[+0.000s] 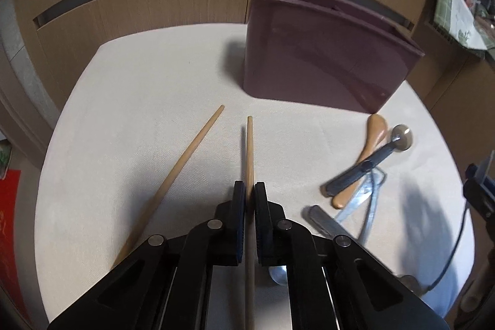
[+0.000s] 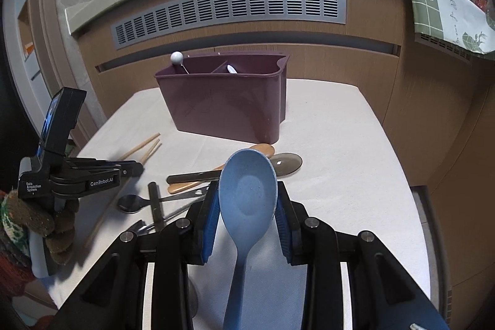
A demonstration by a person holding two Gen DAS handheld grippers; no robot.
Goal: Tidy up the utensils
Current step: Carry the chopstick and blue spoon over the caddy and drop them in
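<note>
My left gripper (image 1: 250, 190) is shut on a wooden chopstick (image 1: 250, 150) that points toward the maroon utensil caddy (image 1: 315, 57). A second chopstick (image 1: 182, 166) lies on the table to its left. My right gripper (image 2: 247, 190) is shut on a blue spoon (image 2: 247, 194), bowl forward, above the table. The caddy (image 2: 225, 107) stands at the back with two compartments; a white ball-topped utensil (image 2: 176, 58) stands in its left one. The left gripper (image 2: 92, 175) also shows in the right wrist view, low over the chopsticks (image 2: 145, 147).
Loose utensils lie between the grippers: a wooden spoon (image 2: 260, 149), a pizza cutter (image 2: 286, 164), a metal spoon (image 2: 133, 203), and several dark-handled tools (image 2: 198, 175). The table (image 2: 340, 175) has a cream cloth. A wood panel with a vent (image 2: 229, 11) runs behind.
</note>
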